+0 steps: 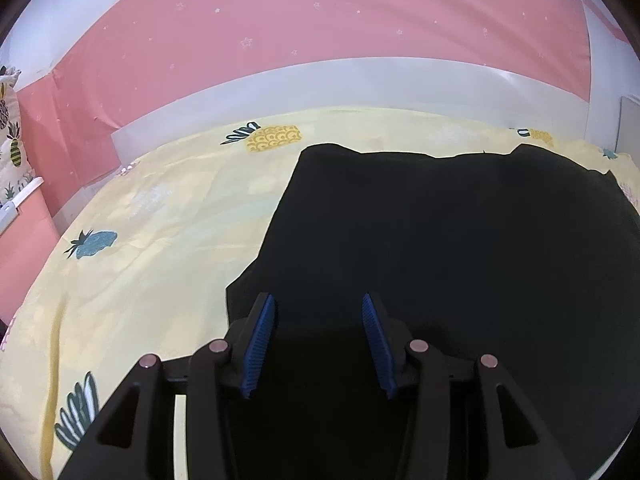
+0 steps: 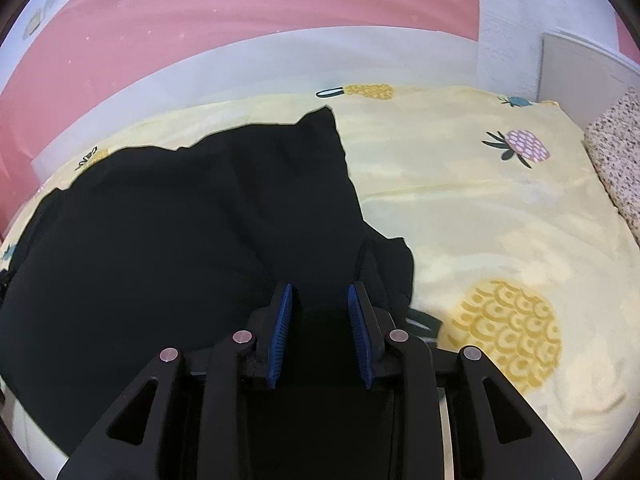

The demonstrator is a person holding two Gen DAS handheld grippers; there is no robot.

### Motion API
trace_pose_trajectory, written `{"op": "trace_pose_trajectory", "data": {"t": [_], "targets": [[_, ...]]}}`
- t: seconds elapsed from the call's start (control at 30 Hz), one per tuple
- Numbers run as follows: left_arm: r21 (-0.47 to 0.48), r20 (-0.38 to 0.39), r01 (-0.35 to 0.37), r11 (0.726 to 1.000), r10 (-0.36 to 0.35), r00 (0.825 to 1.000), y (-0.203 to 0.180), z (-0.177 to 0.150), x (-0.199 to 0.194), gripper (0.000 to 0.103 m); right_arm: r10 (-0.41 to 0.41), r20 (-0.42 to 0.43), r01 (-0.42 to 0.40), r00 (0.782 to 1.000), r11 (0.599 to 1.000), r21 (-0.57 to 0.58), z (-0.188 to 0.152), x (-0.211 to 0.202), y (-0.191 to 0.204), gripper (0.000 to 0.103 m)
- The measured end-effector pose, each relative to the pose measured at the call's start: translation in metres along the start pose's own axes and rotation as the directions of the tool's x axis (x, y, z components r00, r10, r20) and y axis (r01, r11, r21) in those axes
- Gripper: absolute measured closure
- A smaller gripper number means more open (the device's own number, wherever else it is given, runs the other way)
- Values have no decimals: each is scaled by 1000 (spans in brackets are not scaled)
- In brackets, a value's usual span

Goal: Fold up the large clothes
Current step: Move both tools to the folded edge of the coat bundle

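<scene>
A large black garment (image 1: pixel 460 232) lies spread on a yellow pineapple-print bed sheet (image 1: pixel 160 240). My left gripper (image 1: pixel 318 304) is open, its blue pads (image 1: pixel 262 344) apart, over the garment's near left part with nothing between them. In the right wrist view the same black garment (image 2: pixel 180 220) fills the left half. My right gripper (image 2: pixel 319 294) is open over the garment's near right edge, where a rumpled fold (image 2: pixel 390 264) bunches by the right finger. Nothing sits between its pads.
The sheet (image 2: pixel 480 200) extends right of the garment. A white bed frame edge (image 1: pixel 360 80) and a pink wall (image 1: pixel 320 16) run behind. A speckled cushion (image 2: pixel 616 152) lies at the far right. A patterned pillow (image 1: pixel 10 132) stands at the far left.
</scene>
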State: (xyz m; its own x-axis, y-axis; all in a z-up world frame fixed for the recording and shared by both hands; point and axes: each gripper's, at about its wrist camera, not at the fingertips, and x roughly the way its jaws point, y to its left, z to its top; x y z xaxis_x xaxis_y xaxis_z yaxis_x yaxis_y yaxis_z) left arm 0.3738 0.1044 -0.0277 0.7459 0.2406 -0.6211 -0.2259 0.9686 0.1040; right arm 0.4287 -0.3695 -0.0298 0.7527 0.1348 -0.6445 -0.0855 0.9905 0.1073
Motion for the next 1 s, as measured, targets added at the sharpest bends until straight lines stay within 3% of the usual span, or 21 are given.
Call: {"op": "trace_pose_trajectory", "data": {"t": [0.07, 0.13, 0.17, 0.6, 0.77, 0.83, 1.0], "targets": [[-1, -6, -1, 1000, 1, 1000, 3, -4, -9, 54, 21, 3, -21, 1000, 1000, 3, -3, -14, -1, 61], [-7, -11, 5, 1000, -5, 1000, 8, -9, -19, 54, 54, 6, -54, 999, 998, 11, -11, -29, -3, 43], [-11, -10, 9, 1000, -9, 1000, 10, -12, -24, 53, 69, 4, -69, 998, 997, 14, -16, -34, -4, 42], [-58, -49, 39, 998, -42, 998, 36, -75, -97, 50, 167, -62, -159, 984, 981, 110, -101, -89, -15, 41], [-68, -49, 39, 997, -43, 998, 32, -92, -114, 50, 200, -68, -186, 978, 968, 168, -119, -95, -23, 41], [-77, -57, 45, 996, -49, 997, 31, -99, -116, 50, 223, -71, -204, 972, 957, 204, -123, -94, -27, 32], [-100, -87, 49, 994, -58, 995, 31, -111, -113, 50, 265, -69, -238, 962, 934, 268, -124, -88, -36, 32]]}}
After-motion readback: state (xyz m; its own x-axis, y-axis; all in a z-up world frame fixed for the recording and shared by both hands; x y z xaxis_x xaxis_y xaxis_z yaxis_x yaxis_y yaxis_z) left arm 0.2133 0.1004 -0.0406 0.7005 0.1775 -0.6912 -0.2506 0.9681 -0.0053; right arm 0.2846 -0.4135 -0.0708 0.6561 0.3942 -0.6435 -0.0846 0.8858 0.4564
